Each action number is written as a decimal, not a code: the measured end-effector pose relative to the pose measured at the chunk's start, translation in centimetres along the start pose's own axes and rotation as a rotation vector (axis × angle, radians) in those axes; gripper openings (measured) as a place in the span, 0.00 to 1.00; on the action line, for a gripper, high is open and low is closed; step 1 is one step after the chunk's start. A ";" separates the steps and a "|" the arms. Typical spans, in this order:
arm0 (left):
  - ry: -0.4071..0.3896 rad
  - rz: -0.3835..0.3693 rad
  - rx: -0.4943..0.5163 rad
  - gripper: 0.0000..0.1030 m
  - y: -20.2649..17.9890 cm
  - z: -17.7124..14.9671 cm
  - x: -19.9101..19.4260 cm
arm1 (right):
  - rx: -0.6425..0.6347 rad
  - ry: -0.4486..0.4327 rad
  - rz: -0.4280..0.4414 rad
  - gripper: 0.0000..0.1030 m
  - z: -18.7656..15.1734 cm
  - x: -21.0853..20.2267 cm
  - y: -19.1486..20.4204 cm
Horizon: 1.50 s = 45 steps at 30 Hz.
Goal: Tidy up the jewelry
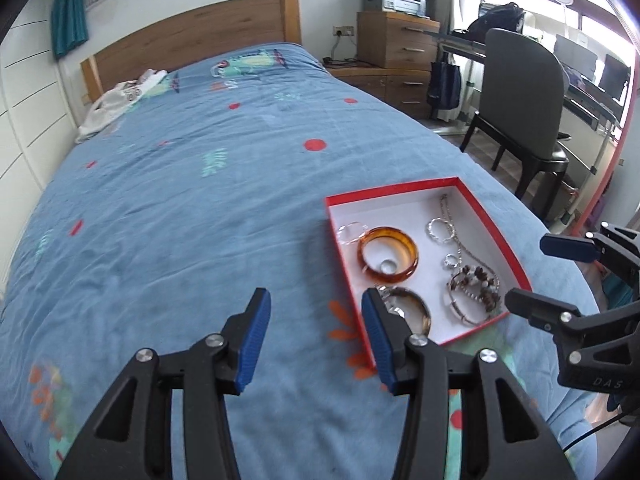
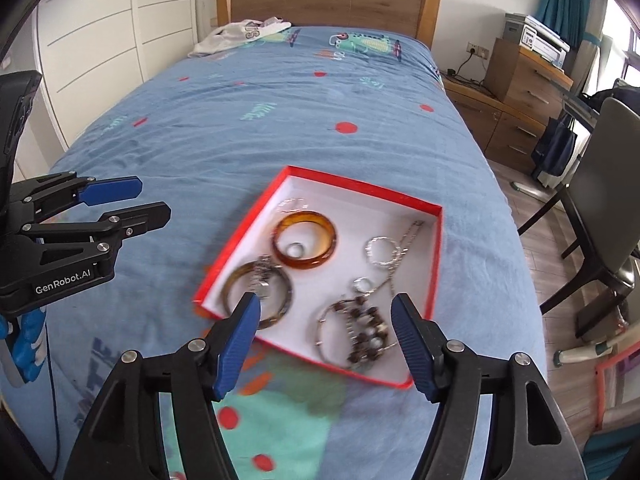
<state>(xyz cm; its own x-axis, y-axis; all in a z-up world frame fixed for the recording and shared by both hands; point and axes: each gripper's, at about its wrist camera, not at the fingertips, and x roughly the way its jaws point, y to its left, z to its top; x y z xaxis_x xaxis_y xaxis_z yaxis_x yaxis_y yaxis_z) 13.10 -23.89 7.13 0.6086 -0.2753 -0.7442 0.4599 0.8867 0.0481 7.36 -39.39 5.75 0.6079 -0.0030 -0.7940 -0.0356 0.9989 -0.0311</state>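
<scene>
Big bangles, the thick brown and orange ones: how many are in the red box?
2. The orange bangle lies near the box's middle with a small ring inside it; the brown bangle lies at the corner nearest the left gripper.

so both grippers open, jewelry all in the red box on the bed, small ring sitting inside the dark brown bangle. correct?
One slip: the small ring lies inside the amber bangle, not the dark brown bangle; the right wrist view shows it. The left gripper, right gripper and red box are as you said.
</scene>
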 end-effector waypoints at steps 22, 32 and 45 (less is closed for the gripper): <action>-0.067 0.146 -0.178 0.57 9.9 -10.9 -14.4 | 0.065 -0.117 0.061 0.97 -3.8 -8.5 12.9; -0.091 0.208 -0.223 0.60 10.9 -14.5 -16.9 | 0.061 -0.175 0.034 0.99 -5.4 -9.6 16.5; -0.142 0.275 -0.226 0.60 9.8 -15.8 -18.3 | 0.107 -0.249 -0.016 0.99 -7.7 -11.2 17.0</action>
<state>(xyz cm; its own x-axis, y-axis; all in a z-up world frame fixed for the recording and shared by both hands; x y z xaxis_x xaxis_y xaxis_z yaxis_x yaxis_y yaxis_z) -3.75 -4.29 10.74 0.7801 -0.0503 -0.6237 0.1222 0.9898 0.0730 -6.14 -22.76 9.48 0.7845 -0.0209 -0.6197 0.0522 0.9981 0.0325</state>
